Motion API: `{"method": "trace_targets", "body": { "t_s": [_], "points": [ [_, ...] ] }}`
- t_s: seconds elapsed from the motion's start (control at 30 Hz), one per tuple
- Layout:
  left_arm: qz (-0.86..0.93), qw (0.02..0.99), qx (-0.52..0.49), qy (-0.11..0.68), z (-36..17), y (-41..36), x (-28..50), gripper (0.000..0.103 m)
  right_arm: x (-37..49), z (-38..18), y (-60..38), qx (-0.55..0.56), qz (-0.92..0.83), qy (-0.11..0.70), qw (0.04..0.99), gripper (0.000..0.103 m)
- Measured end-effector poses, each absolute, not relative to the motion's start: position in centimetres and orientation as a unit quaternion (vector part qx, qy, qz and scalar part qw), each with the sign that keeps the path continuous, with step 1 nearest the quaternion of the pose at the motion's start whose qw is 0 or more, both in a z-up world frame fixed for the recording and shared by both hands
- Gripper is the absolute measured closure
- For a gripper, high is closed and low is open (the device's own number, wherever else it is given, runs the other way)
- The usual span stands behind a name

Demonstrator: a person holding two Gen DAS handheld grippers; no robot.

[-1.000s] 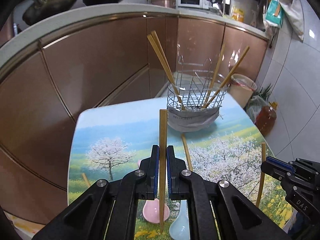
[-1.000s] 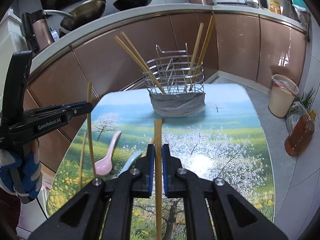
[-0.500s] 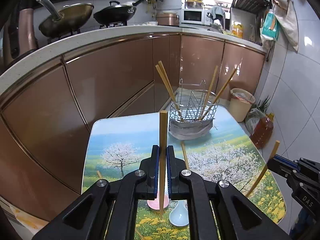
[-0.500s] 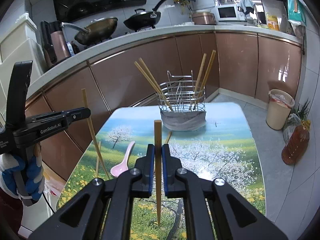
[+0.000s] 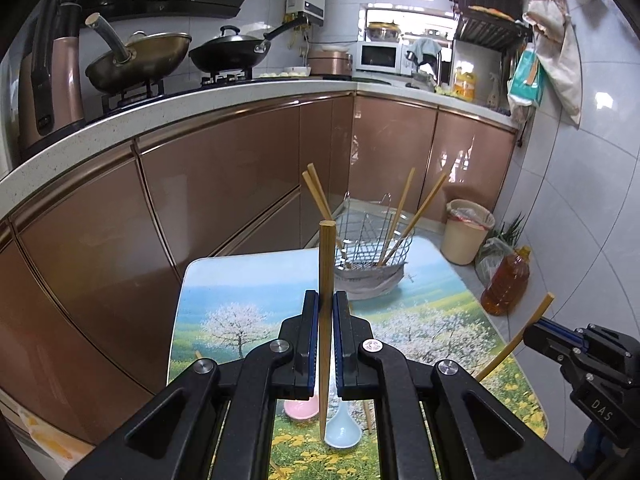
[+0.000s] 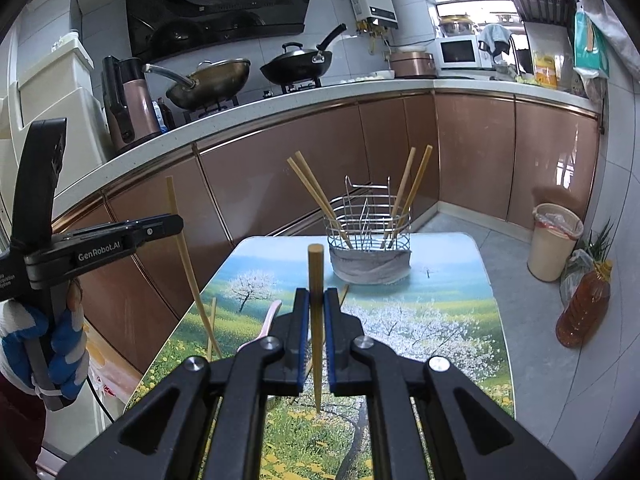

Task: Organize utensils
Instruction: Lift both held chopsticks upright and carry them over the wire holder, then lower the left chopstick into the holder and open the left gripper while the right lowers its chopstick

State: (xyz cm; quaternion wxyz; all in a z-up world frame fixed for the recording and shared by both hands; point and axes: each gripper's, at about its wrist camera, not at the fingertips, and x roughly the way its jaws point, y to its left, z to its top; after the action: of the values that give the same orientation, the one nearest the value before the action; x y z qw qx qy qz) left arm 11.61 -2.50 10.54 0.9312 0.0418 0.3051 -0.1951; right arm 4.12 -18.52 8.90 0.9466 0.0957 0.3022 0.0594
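Observation:
My left gripper (image 5: 326,300) is shut on a bamboo chopstick (image 5: 325,256) held upright, high above the table. My right gripper (image 6: 316,298) is shut on another bamboo chopstick (image 6: 315,272), also upright and high. A wire utensil basket (image 5: 374,254) stands at the table's far end with several chopsticks leaning in it; it also shows in the right wrist view (image 6: 370,236). A pink spoon (image 5: 300,408) and a pale blue spoon (image 5: 343,432) lie on the table below, with loose chopsticks (image 6: 211,320) beside them.
The small table (image 6: 440,312) has a flowery landscape print. Brown kitchen cabinets (image 5: 220,200) run behind and to the left. A bin (image 6: 554,240) and an oil bottle (image 6: 584,308) stand on the floor at the right.
Both grippers have risen and drawn back from the basket, each still holding its chopstick. The table and basket look smaller and farther away now.

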Motion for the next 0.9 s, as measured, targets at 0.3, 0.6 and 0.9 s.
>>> {"method": "trace_targets", "body": {
  "t_s": [0.3, 0.6, 0.9],
  "points": [
    [-0.217, 0.932, 0.021, 0.291, 14.4, -3.5, 13.4, 0.096, 6.0, 12.3, -19.0, 0.076, 0.058, 0.287, 0.953, 0.097],
    [-0.234, 0.935, 0.005, 0.267, 19.4, -6.5, 18.6, 0.096, 12.5, 18.9, -20.2, 0.044, 0.05, 0.246, 0.967, 0.097],
    [-0.228, 0.938, -0.013, 0.26, 19.9, -10.4, 26.9, 0.096, 21.6, 20.7, -22.0, 0.035, 0.034, 0.228, 0.972, 0.097]
  ]
}}
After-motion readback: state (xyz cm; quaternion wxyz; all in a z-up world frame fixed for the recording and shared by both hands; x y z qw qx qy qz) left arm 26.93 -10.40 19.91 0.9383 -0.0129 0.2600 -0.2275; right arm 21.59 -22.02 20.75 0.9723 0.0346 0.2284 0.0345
